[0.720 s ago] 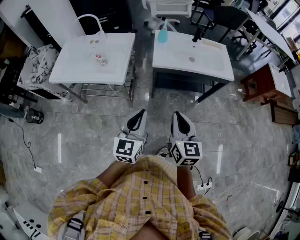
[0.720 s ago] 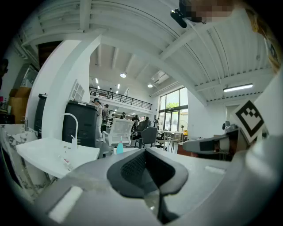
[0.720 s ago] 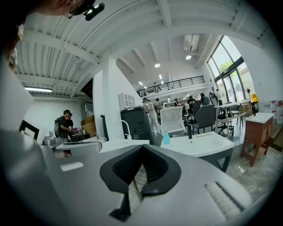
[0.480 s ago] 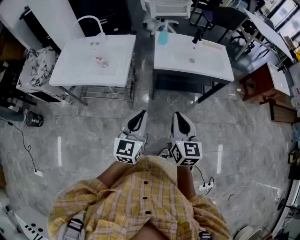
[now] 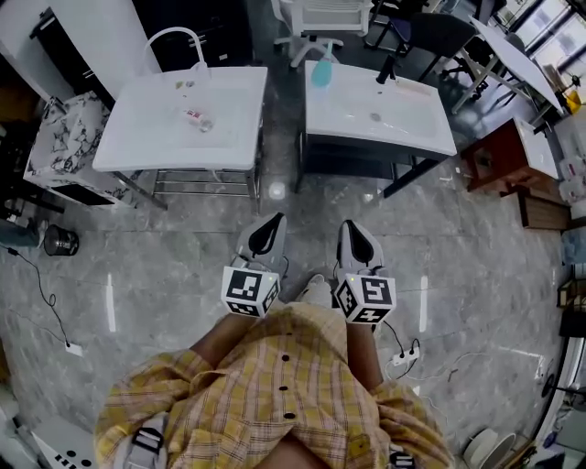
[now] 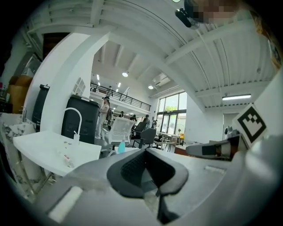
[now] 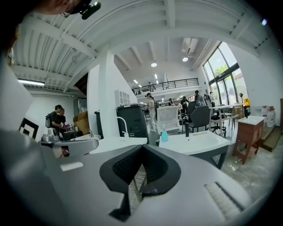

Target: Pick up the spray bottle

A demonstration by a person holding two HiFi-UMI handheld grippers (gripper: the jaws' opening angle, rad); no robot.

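The spray bottle [image 5: 320, 71] is teal with a white head and stands upright at the far left corner of the right white basin [image 5: 412, 124]. It shows small and distant in the left gripper view [image 6: 121, 147] and in the right gripper view [image 7: 164, 135]. My left gripper [image 5: 274, 221] and right gripper [image 5: 349, 225] hang side by side over the marble floor, well short of the basins, both pointing toward them. The left gripper [image 6: 144, 152] and the right gripper [image 7: 143, 148] are both shut with nothing between the pads.
A second white basin [image 5: 146, 142] with a curved white faucet [image 5: 174, 37] and a small bottle [image 5: 197, 117] stands at the left. A black faucet [image 5: 386, 69], a white chair [image 5: 322, 16], a brown cabinet [image 5: 508, 160] and a floor power strip [image 5: 403, 359] are around.
The floor and basins have slid slightly down in the head view, so the person has stepped a little toward them. Both grippers keep their pose and stay shut.
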